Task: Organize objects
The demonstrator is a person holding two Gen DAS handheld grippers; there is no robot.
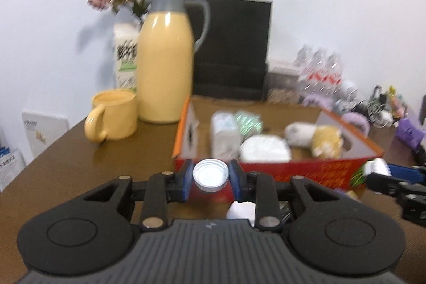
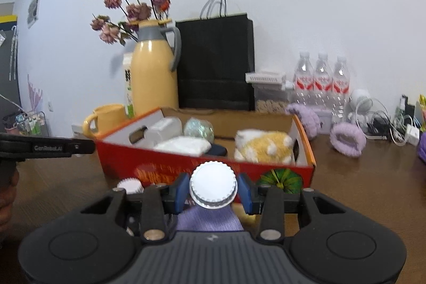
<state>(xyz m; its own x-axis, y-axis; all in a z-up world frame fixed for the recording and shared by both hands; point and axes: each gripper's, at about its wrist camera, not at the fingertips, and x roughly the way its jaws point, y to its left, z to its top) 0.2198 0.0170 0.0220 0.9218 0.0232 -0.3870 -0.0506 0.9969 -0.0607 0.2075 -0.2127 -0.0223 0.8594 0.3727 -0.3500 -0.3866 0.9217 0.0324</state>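
Ribbed white plastic: the left gripper [image 1: 211,178] pinches a small cap [image 1: 211,175], hollow side showing, before the red cardboard box [image 1: 306,172] on the brown desk [image 1: 111,156]. In the right wrist view, the right gripper [image 2: 213,189] clamps a larger lid [image 2: 213,188], flat top showing.

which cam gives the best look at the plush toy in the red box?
Right wrist view: the plush toy sits sharp and near centre in the red box, yellow-and-white body in full view. In the left wrist view the toy is blurred and off to the right.

White ribbed cap [image 2: 213,188] between the right gripper [image 2: 213,193] fingers [image 2: 180,192], before red box [image 2: 170,164].
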